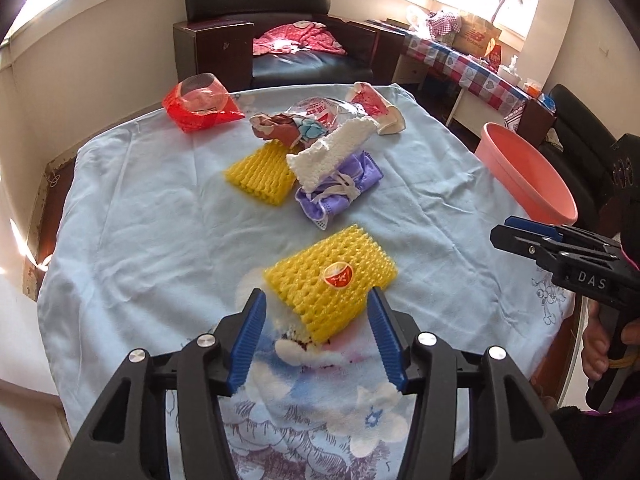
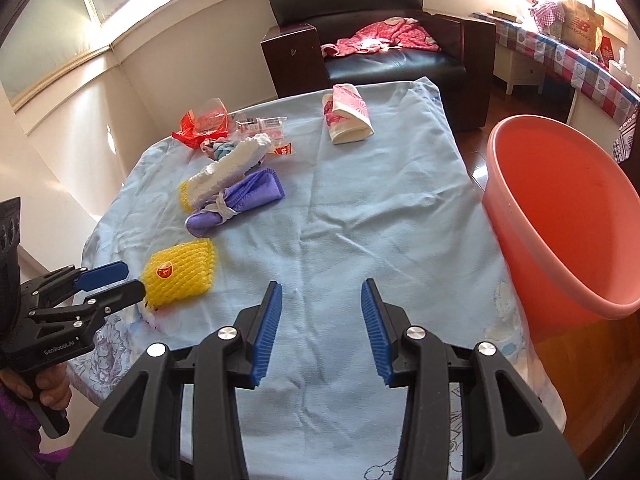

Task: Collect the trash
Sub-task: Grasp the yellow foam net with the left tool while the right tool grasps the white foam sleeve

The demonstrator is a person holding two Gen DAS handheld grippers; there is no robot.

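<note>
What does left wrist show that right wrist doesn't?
Left wrist only: the second yellow net in full, and the left hand-held gripper open around the near yellow net.

Right wrist only: inside of the pink bucket, and the right hand-held gripper open over bare cloth.

Both: white net, purple mask, red wrapper, paper cup.

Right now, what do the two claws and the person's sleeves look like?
Both claws are black plastic frames with silver screw heads and blue ribbed finger pads. The left claw carries white "GenRobot.AI" lettering on its body, seen from the right wrist view; the right claw reads "DAS" on its side. Each has a black pistol-style handle. Purple sleeve fabric shows at the wrist.
</note>
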